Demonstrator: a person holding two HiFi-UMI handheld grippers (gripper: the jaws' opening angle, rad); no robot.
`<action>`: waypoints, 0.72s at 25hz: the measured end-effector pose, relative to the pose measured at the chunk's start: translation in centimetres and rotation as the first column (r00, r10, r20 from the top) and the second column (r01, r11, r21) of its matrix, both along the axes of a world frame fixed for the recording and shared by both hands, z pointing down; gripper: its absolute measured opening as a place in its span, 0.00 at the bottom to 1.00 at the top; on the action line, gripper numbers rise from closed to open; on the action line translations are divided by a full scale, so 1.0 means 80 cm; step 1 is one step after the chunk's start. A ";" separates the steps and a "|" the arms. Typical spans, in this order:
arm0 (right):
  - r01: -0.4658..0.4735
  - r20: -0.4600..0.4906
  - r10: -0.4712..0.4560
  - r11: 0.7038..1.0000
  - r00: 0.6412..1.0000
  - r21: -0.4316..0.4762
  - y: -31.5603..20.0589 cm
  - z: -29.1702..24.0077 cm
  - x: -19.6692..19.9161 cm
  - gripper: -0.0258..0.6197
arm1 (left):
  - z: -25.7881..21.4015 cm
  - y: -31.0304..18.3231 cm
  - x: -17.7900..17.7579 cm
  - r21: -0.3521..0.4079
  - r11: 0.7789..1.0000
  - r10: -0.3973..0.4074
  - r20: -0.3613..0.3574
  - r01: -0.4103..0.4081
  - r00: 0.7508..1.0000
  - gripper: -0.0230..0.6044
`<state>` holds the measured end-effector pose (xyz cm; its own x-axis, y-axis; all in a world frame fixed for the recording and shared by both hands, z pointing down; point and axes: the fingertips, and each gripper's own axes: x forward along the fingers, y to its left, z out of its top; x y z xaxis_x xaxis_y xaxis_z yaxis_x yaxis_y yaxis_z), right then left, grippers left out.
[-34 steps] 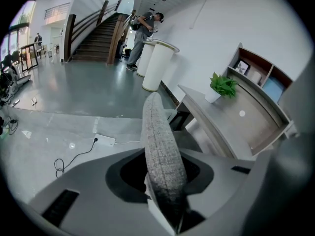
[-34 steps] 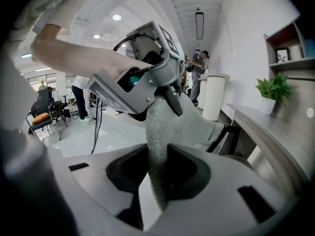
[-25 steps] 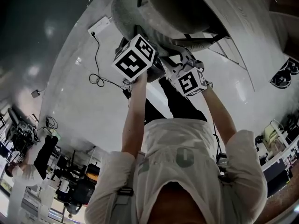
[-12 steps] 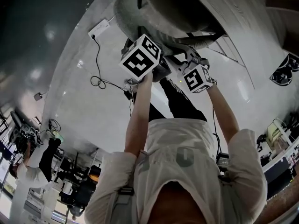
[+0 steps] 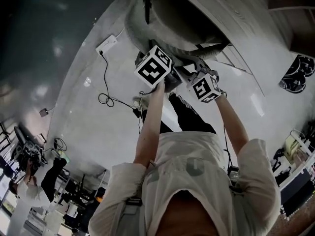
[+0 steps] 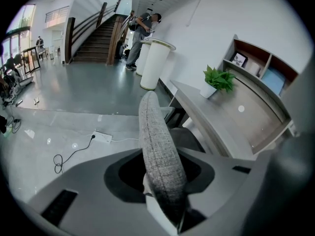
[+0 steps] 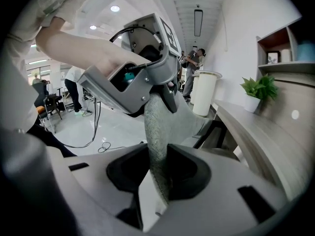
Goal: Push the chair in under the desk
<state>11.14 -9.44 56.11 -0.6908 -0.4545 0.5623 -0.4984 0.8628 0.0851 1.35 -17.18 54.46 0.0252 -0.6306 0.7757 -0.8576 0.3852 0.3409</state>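
Underfoot, a pale glossy floor (image 5: 83, 107) spreads through an open hall. Along the wall runs a long wood-grain tabletop (image 6: 224, 124), with shelving at its far end. Close against its front edge stands the chair (image 5: 135, 31), grey fabric, its curved backrest turned toward the person and its seat toward the tabletop. Both grippers sit side by side on the backrest's top edge, arms stretched forward. On the left gripper (image 6: 158, 178) the fingers have just been opening a little; the backrest's rim lies between them and fills the gap. On the right gripper (image 7: 158, 173) the fingers are clenched on the same rim, just beside the left one. Farther back, a white round column (image 6: 153, 65) rises from the floor. A small potted plant (image 6: 218, 80) stands on the tabletop. A white power strip (image 6: 102, 136) lies on the floor with its cable coiled nearby.
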 end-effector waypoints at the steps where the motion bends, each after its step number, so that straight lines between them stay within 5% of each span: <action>1: -0.016 0.001 0.016 1.000 1.000 -0.003 0.000 0.001 0.000 0.20 | 0.001 0.000 0.000 -0.002 1.000 0.002 0.004 -0.002 1.000 0.26; 8: -0.108 -0.026 0.106 0.992 0.994 -0.068 -0.003 0.008 0.000 0.20 | 0.006 0.000 0.004 -0.026 0.998 0.064 0.010 -0.064 0.998 0.27; 12: -0.186 -0.124 0.166 0.967 0.978 -0.173 -0.012 0.011 -0.002 0.22 | 0.009 -0.006 -0.003 -0.086 0.993 0.079 0.034 -0.076 0.996 0.27; 18: -0.177 -0.329 0.139 0.980 0.934 -0.090 0.004 -0.005 0.004 0.22 | -0.004 0.004 0.002 -0.147 0.978 0.163 0.075 -0.151 0.984 0.32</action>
<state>11.45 -9.10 55.73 -0.3905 -0.4611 0.7968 -0.5919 0.7887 0.1663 1.54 -16.82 54.16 0.0448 -0.5091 0.8596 -0.9348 0.2821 0.2158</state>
